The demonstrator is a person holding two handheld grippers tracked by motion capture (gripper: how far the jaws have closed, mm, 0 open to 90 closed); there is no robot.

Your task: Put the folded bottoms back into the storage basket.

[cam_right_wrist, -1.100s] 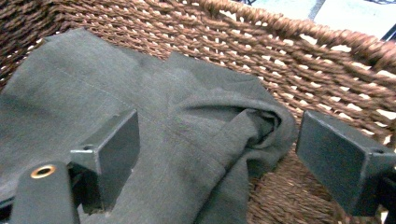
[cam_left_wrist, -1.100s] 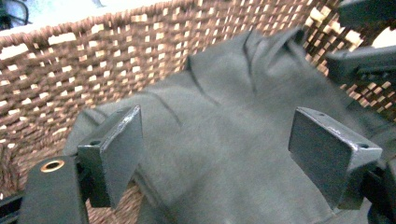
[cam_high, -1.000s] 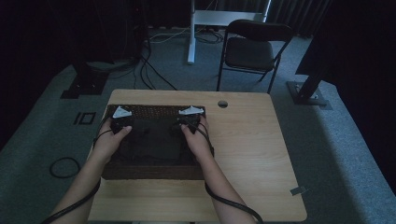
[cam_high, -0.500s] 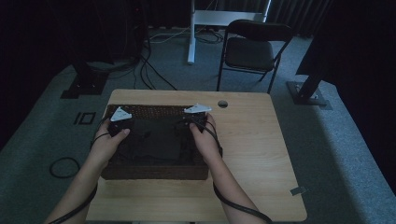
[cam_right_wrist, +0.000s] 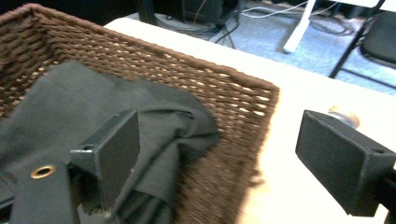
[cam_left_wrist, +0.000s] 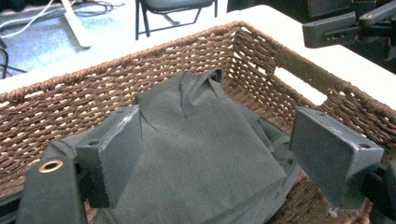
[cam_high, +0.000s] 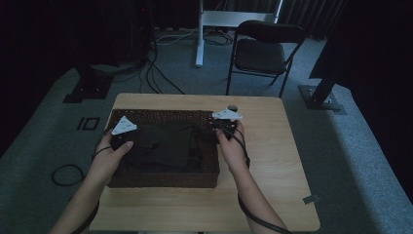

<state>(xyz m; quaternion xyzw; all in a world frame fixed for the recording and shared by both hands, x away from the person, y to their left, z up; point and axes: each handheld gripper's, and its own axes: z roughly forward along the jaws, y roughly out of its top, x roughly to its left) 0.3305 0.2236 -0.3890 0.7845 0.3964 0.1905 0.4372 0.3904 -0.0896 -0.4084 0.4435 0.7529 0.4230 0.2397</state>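
A brown wicker basket (cam_high: pixel 160 115) sits on the left half of the wooden table (cam_high: pixel 277 165), with a dark grey folded cloth (cam_high: pixel 160 148) inside it. My left gripper (cam_high: pixel 122 130) hangs over the basket's left end. It is open (cam_left_wrist: pixel 224 158), and the cloth (cam_left_wrist: pixel 196 154) lies below and between its jaws without being pinched. My right gripper (cam_high: pixel 225 120) is at the basket's right wall and is also open (cam_right_wrist: pixel 229 161). Its jaws straddle that wall (cam_right_wrist: pixel 233 121), one over the cloth (cam_right_wrist: pixel 93 107) and the other over the bare table (cam_right_wrist: pixel 289 140).
A round cable hole (cam_high: pixel 233 107) marks the table beyond the right gripper. A black folding chair (cam_high: pixel 265 53) and a white desk leg (cam_high: pixel 199 34) stand on the grey carpet behind the table. Cables lie on the floor at the left (cam_high: pixel 65 173).
My right gripper has moved right, from over the middle of the basket to its right wall. My left gripper has drifted slightly toward the person.
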